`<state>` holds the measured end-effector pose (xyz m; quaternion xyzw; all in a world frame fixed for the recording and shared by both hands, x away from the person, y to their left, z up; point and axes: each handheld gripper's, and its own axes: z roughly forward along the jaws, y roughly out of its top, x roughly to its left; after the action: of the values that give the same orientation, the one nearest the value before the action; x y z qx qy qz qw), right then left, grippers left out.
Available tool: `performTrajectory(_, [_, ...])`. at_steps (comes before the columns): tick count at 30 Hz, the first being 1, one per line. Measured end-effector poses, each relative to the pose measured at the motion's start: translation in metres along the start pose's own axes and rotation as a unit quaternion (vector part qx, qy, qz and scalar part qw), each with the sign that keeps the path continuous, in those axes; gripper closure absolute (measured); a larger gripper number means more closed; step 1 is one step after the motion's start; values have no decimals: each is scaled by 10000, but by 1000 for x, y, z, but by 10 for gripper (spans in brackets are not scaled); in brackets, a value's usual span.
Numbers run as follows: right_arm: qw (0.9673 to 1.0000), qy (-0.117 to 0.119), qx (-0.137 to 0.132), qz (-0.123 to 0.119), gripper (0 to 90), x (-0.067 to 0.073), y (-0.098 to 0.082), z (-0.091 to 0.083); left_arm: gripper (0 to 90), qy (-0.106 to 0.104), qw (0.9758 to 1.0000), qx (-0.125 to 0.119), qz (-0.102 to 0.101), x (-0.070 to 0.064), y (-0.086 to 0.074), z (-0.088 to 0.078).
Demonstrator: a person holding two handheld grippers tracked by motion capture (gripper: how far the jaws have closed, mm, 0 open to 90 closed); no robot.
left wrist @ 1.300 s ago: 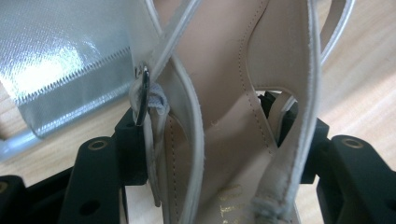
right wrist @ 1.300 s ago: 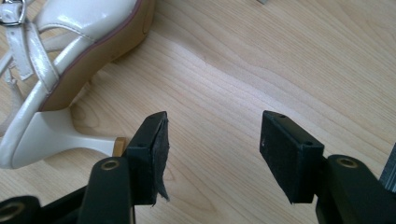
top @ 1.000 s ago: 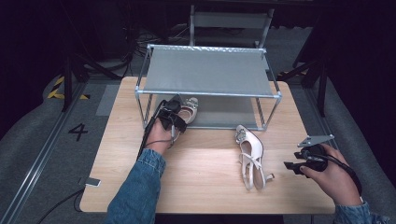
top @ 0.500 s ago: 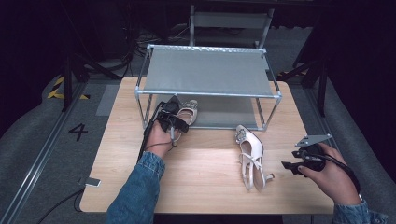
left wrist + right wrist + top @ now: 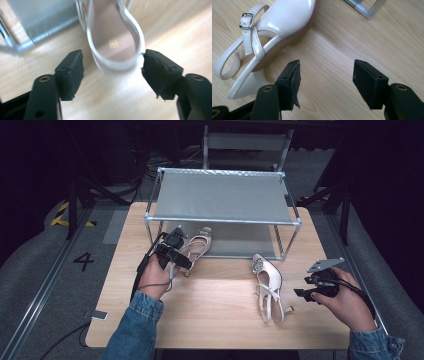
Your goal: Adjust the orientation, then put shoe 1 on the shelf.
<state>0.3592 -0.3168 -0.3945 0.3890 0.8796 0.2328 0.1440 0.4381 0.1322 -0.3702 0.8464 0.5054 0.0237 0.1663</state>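
Two cream slingback shoes lie on the wooden table [image 5: 215, 320]. One shoe [image 5: 199, 245] has its toe under the metal rack [image 5: 222, 197]. Its heel end [image 5: 113, 42] lies between the tips of my left gripper [image 5: 184, 260] [image 5: 112, 60]. Those jaws have just been closing, but a gap still shows beside the left pad [image 5: 72, 67], so the gripper is open. The other shoe [image 5: 267, 287] [image 5: 274, 27] lies on its side at mid-table. My right gripper [image 5: 302, 289] [image 5: 327, 66] hovers to its right, open, with bare wood between the jaws.
The rack has a grey top shelf and thin metal legs [image 5: 149, 232] on the far half of the table; a leg foot [image 5: 364, 10] shows ahead of the right gripper. A chair [image 5: 247, 142] stands behind it. A small white object [image 5: 98, 315] sits at the table's near-left edge.
My left gripper has drawn back a little from the rack toward the near left and risen slightly. The shoes and the right gripper have stayed put.
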Motion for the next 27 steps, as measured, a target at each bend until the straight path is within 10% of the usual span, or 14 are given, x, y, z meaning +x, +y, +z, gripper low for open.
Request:
performTrajectory(10, [9999,48,-1,-93,401,1,5,3,414,33,9977,639,231,4,-26,-7])
performTrajectory(17, [9999,55,-1,-90,401,1,6,3,392,-147,9913,1284,261,17,-31,25])
performTrajectory(27, [9999,53,23,-86,401,0,4,6,311,-331,9946,941,296,18,-25,43])
